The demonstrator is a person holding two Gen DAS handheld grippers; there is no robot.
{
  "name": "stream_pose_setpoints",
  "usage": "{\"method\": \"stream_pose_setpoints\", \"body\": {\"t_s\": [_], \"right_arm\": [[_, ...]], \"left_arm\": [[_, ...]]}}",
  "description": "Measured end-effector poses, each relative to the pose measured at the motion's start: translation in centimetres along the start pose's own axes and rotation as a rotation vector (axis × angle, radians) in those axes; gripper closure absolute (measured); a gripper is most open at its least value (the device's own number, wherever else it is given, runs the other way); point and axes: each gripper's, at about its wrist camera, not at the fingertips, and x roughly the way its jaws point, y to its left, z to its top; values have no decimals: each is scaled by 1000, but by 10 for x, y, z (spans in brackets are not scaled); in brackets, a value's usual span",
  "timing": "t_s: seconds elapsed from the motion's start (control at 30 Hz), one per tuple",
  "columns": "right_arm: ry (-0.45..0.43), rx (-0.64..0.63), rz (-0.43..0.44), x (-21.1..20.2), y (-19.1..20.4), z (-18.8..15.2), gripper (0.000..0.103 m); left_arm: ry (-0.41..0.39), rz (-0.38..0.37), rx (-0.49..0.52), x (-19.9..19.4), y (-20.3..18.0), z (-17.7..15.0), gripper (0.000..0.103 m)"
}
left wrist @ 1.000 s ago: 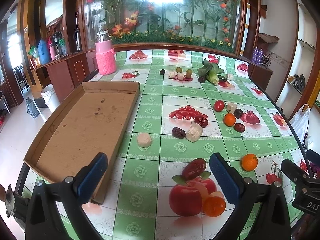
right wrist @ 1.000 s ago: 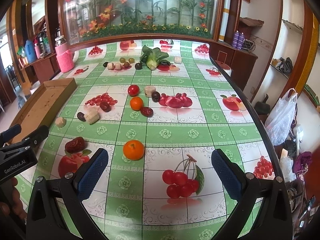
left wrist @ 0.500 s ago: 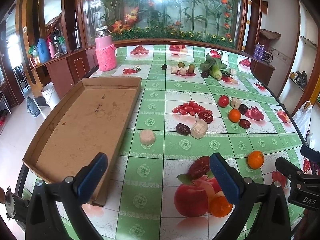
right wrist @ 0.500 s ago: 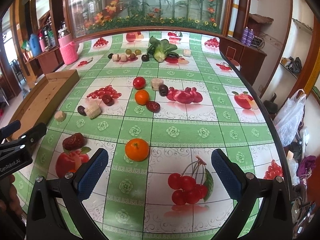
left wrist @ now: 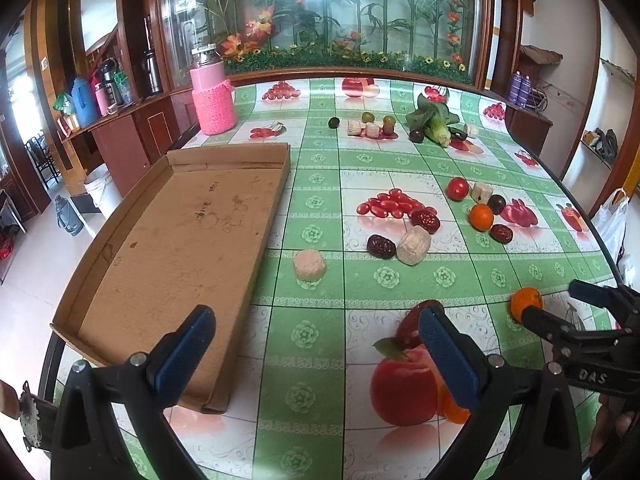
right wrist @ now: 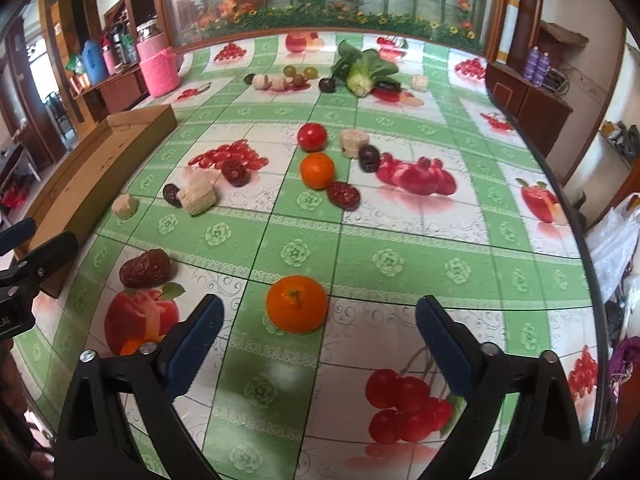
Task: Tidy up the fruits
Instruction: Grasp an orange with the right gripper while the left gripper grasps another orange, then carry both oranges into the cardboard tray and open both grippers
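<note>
On the green-checked worktop [right wrist: 400,240], the spread right gripper [right wrist: 318,340] nears a firm, smooth orange [right wrist: 297,309]; pinch it across the middle

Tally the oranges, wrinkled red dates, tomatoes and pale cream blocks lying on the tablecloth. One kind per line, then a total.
Oranges: 2
Red dates: 4
Tomatoes: 1
Pale blocks: 6
Total: 13

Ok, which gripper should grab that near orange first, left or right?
Right. The right gripper is open with the near orange almost centered just ahead of its fingers. The left gripper faces the red date beside the cardboard tray instead.
</note>
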Motion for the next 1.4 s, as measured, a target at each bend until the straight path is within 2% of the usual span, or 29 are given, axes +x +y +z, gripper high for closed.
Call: {"method": "stream_pose_setpoints", "body": {"t_s": [0.13, 0.27, 0.3, 0.4, 0.47, 0.63, 0.7, 0.87, 0.93, 0.97, 1.0, 1.03, 1.2, 1.4], "right_arm": [[60, -3, 59, 15, 1, 0, 40], [88, -15, 89, 23, 3, -2, 51], [89, -22, 93, 25, 5, -2, 59], [75, -53, 86, 25, 8, -2, 68], [70, -67, 86, 25, 7, -2, 69], [44, -63, 83, 13, 0, -6, 69], [39, -66, 80, 8, -5, -10, 69], [34, -66, 77, 2, -13, -14, 69], [33, -60, 82, 0, -18, -15, 69], [32, -58, 85, -1, -19, -15, 69], [31, -55, 89, -2, -20, -16, 69], [31, -56, 92, -2, -21, -16, 69], [37, -53, 109, -3, -22, -18, 69], [25, -69, 127, -14, -18, -18, 69]], "left_arm": [[8, -13, 41, -7, -1, -7, 0], [35, -65, 82, -14, -8, -14, 0], [40, -81, 91, -16, -10, -16, 0], [66, -144, 111, -19, -21, -21, 0], [90, -182, 114, -17, -30, -25, 0], [138, -219, 126, -10, -53, -34, 0], [155, -232, 122, -5, -60, -37, 5], [236, -242, 113, 15, -74, -43, 34], [221, -211, 127, 16, -78, -45, 40], [211, -204, 140, 15, -80, -46, 49], [197, -185, 149, 14, -81, -47, 54], [188, -180, 151, 14, -81, -47, 68], [202, -216, 81, 14, -67, -42, 69], [177, -209, 39, -6, -47, -34, 69]]}}
